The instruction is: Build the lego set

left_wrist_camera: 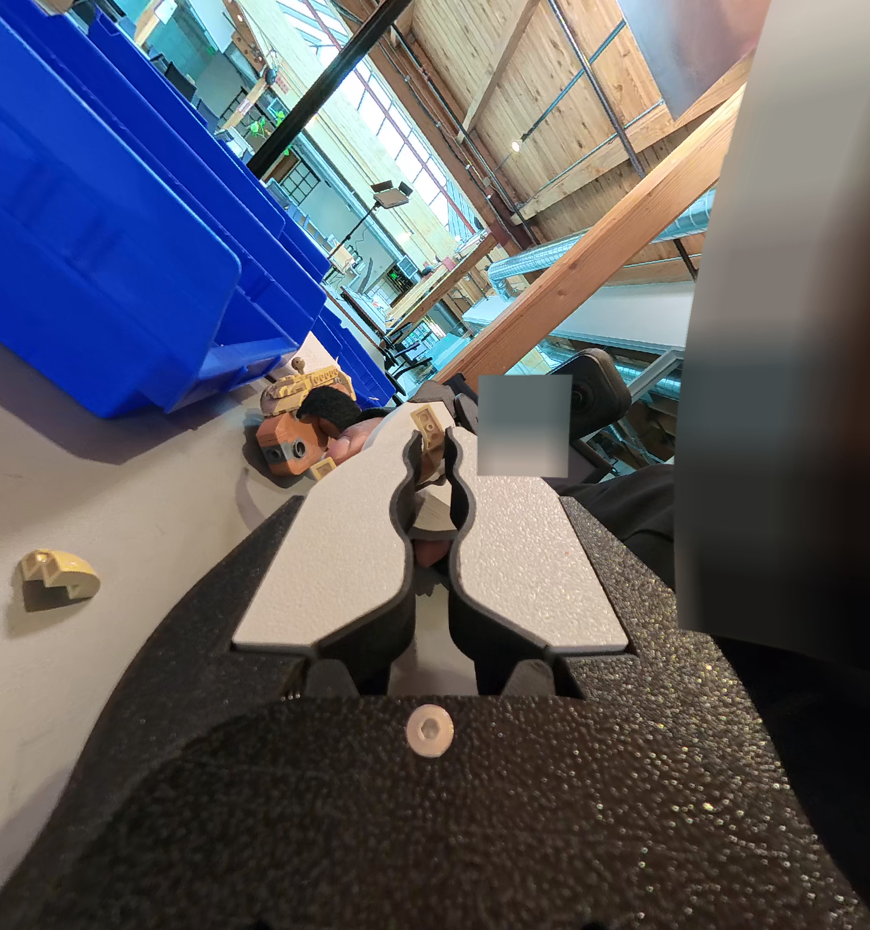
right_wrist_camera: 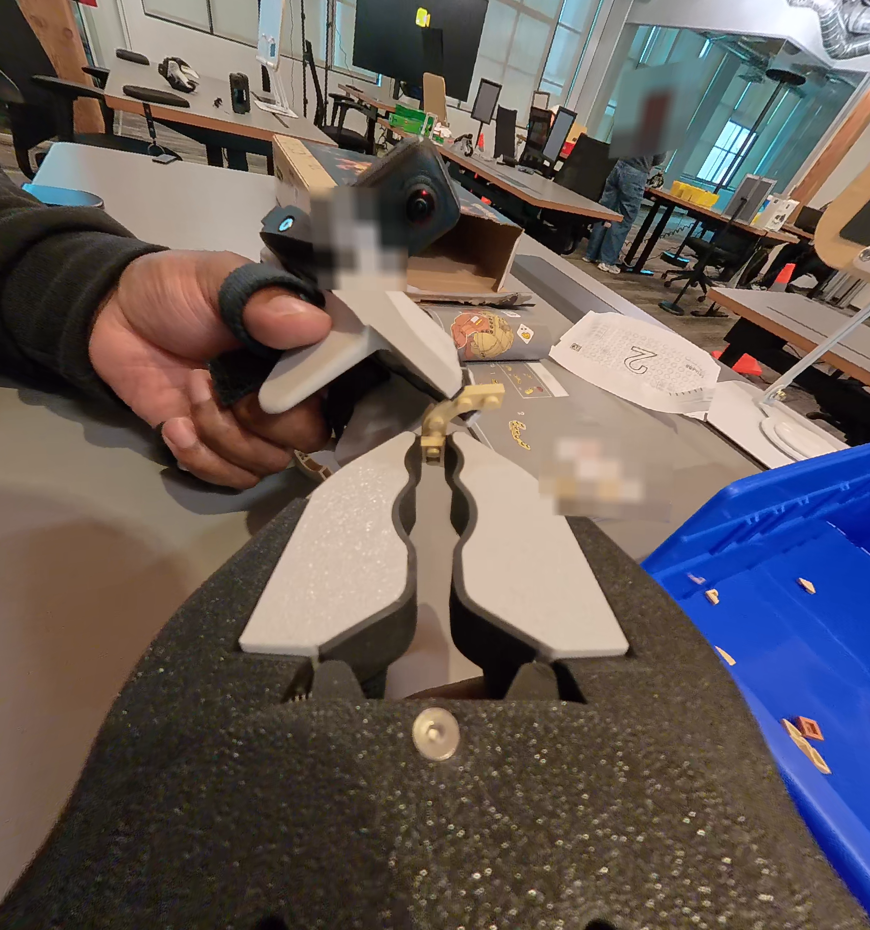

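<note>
1. Your left gripper is clamping a tan studded plate.
2. Your right gripper is pinching the joined tan curved piece, above the table's middle, near the blue bin.

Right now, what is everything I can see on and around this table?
Tan brick piece: one, bent shape, gripped at both ends by the two jaws.
Blue bins: several, stacked on the table; one holds small tan bits.
Brown and tan toy model: one, beside the bins.
Tan curved brick: one, loose on the grey table.
Instruction booklet: one, grey, open.
White paper bag: one, beside the booklet.
Cardboard box: one, open, behind.
Left gripper: grey, shut on the piece.
Right gripper: grey, shut on it too.
Hand: one, holding the left gripper.
</note>
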`<state>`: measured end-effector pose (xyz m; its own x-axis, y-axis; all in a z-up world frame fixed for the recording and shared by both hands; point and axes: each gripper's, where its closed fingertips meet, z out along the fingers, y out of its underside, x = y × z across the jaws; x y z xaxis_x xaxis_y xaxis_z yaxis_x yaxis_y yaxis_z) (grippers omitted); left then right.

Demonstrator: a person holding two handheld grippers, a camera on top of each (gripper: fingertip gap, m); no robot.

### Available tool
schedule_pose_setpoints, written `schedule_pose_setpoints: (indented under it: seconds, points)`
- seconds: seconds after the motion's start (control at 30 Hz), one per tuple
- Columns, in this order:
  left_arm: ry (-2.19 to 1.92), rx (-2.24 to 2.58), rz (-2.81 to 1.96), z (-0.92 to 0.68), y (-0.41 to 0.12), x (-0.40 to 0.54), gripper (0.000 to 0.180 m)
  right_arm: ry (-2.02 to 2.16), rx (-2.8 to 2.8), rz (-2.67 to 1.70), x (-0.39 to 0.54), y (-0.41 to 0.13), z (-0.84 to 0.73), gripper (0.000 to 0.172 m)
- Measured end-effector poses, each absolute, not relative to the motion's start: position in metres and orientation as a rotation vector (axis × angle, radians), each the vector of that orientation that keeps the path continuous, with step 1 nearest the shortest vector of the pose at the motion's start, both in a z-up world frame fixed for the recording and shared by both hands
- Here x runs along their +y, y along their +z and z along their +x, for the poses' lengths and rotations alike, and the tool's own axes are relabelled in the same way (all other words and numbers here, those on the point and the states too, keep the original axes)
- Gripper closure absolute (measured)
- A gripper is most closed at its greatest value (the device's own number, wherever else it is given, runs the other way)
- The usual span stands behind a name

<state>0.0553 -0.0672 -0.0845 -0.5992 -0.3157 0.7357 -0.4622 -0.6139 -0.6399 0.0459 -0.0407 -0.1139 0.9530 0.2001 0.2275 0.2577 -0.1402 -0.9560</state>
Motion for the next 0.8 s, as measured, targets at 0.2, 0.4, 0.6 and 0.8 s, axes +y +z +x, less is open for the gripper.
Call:
schedule_pose_setpoints:
  seconds: [0.2,0.4,0.6,0.8]
  points:
    - [2.396,-1.432,1.349,0.055,-0.082,-0.068,0.172,-0.038,-0.351,-1.712,-0.042,-0.112,0.046,0.164]
    - [2.379,-1.554,1.343,0.054,-0.084,-0.067,0.167,-0.043,-0.345,-1.707,-0.042,-0.111,0.047,0.164]
    - [2.389,-1.728,1.327,0.053,-0.082,-0.060,0.166,-0.044,-0.341,-1.712,-0.042,-0.110,0.050,0.164]
    - [2.252,-2.078,1.328,0.050,-0.095,-0.061,0.172,-0.078,-0.330,-1.750,-0.041,-0.114,0.055,0.164]
